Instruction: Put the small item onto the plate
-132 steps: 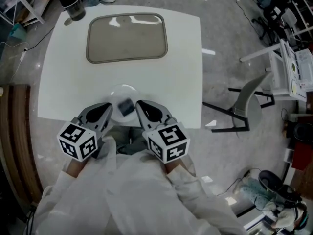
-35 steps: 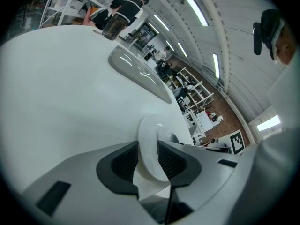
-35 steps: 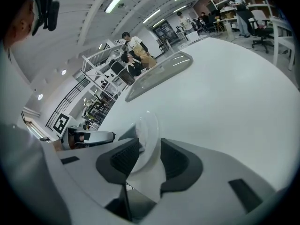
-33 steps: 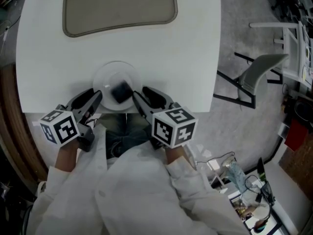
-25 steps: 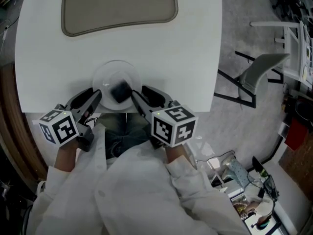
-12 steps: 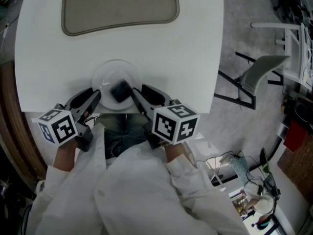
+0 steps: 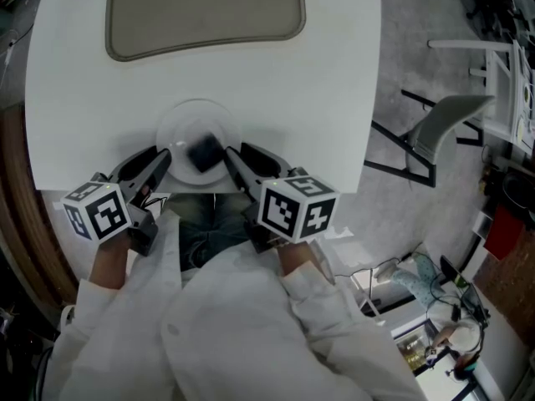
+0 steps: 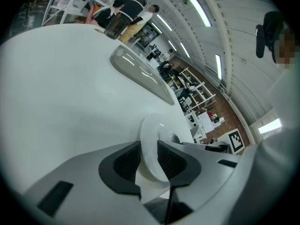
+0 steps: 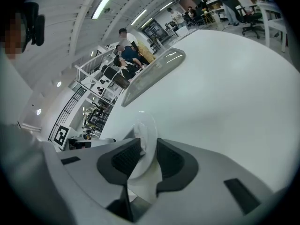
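Your white sleeves (image 7: 209, 324) fill the near edge of the head view. Ahead of them sit the two marker cubes, left (image 7: 98, 211) and right (image 7: 297, 209), each printed with black-and-white square patterns.

Your left gripper (image 7: 165, 160) is clenched on the white plate (image 7: 188, 122). In the left gripper view the plate's rim fills the narrow gap between the dark ribbed pads (image 8: 126, 161).

Your right gripper (image 7: 231, 157) takes the rim on the opposite side. Its jaws have just been closing with the rim between them, and its pads (image 9: 169, 161) now sit against that rim.

The small dark item (image 7: 203, 152) lies on the plate between the two grippers. The plate rests at the near edge of the white table (image 7: 334, 73).

Further back on the table lies a grey-beige tray (image 7: 205, 11). Off to the right, a grey chair (image 7: 435, 132) stands on the floor.
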